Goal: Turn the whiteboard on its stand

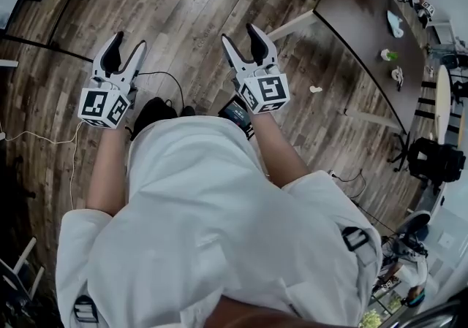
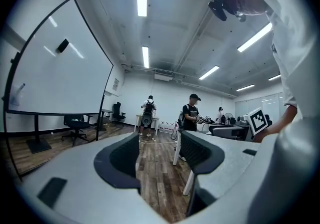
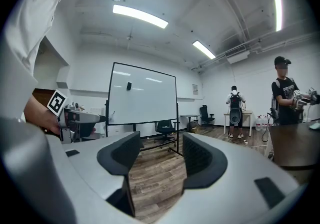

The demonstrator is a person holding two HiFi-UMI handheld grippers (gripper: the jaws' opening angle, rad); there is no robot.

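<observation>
The whiteboard point(image 3: 142, 93) stands upright on its black wheeled stand some way ahead in the right gripper view. In the left gripper view the whiteboard point(image 2: 60, 68) fills the left side, seen at a slant. The head view does not show it. My left gripper point(image 1: 129, 42) and right gripper point(image 1: 240, 33) are held side by side over the wooden floor. Both are apart from the board. The left gripper point(image 2: 159, 150) stands open with only floor between its jaws. My right gripper point(image 3: 157, 153) is open too, with nothing in it.
A brown table point(image 1: 365, 20) with small items stands to the right. A black office chair point(image 3: 164, 129) sits by the stand's feet. Several people point(image 2: 191, 113) stand at the far end, one person point(image 3: 285, 93) by the table. A thin cable point(image 1: 44, 136) lies on the floor at left.
</observation>
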